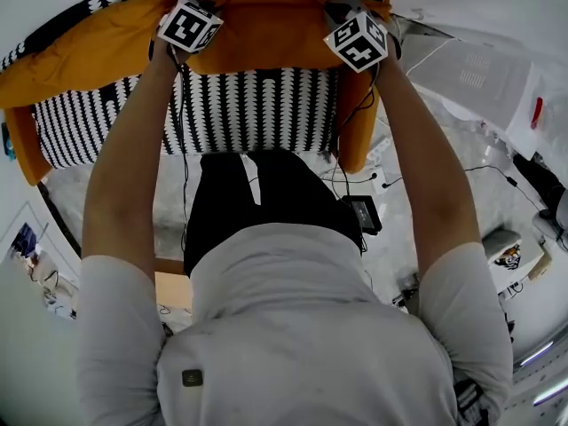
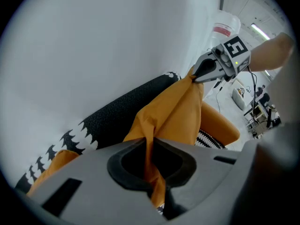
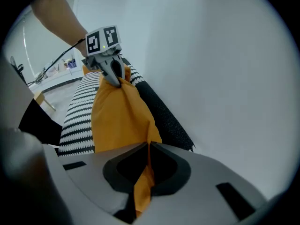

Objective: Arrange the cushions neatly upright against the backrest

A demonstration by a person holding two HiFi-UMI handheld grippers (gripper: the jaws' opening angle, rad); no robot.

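Sofa (image 1: 357,136) — L gripper (image 2: 150,146), R gripper (image 3: 149,146) pinch cushion (image 1: 257,25).

The cushion (image 1: 266,29) spans the back of the seat (image 1: 257,109), just before the backrest (image 2: 117,114), with the wall (image 2: 93,41) behind that. The left tongs (image 2: 151,142) grip its top edge at the left end and the right tongs (image 3: 149,144) at the right end. The person (image 1: 302,327) stands in front of the seat.

Below the left hand-held gripper (image 1: 182,41) and the right hand-held gripper (image 1: 357,50) sat a black-and-white patterned sofa (image 1: 257,109), an orange cushion (image 1: 266,29) stretched between them.
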